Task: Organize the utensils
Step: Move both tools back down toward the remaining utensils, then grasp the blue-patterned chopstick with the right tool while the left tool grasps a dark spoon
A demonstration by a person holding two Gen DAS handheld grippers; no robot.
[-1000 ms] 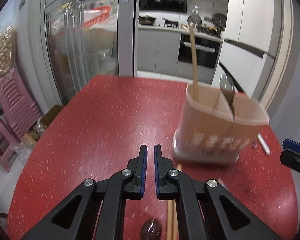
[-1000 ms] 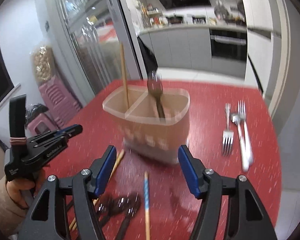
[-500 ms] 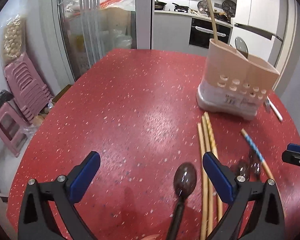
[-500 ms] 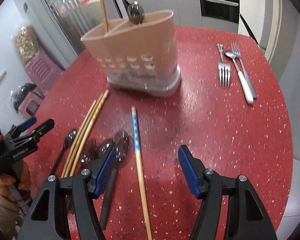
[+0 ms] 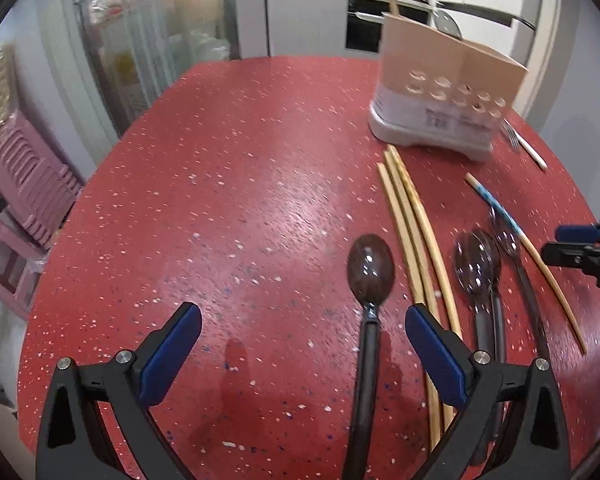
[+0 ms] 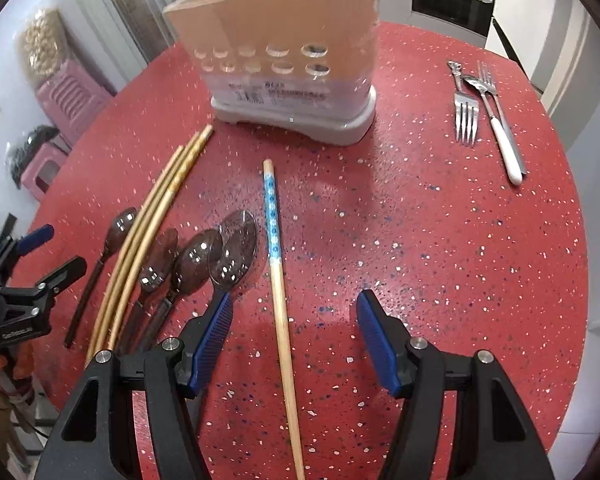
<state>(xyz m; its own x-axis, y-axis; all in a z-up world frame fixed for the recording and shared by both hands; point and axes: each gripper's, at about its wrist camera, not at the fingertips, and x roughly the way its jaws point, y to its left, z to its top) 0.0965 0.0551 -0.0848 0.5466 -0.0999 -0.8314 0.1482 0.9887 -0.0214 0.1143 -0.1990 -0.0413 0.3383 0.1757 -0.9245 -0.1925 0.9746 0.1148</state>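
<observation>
A beige utensil holder [image 5: 446,92] [image 6: 288,56] stands on the red table and holds a chopstick and a spoon. My left gripper [image 5: 302,330] is open and empty above a dark spoon [image 5: 370,276] whose handle runs between its fingers. Three plain chopsticks [image 5: 414,232] [image 6: 152,224] lie to the right of that spoon. My right gripper [image 6: 294,316] is open and empty over a blue-patterned chopstick [image 6: 278,280] [image 5: 520,242]. Several dark spoons [image 6: 204,258] [image 5: 478,264] lie between the chopsticks.
Two forks [image 6: 466,116] and a white-handled spoon [image 6: 500,132] lie on the table [image 6: 440,240] to the right of the holder. Pink stools [image 5: 16,200] stand on the floor left of the table. A kitchen counter and oven are behind.
Both grippers pulled back from the holder and tilted down toward the loose utensils. The left gripper went from shut to open. The right gripper stayed open.
</observation>
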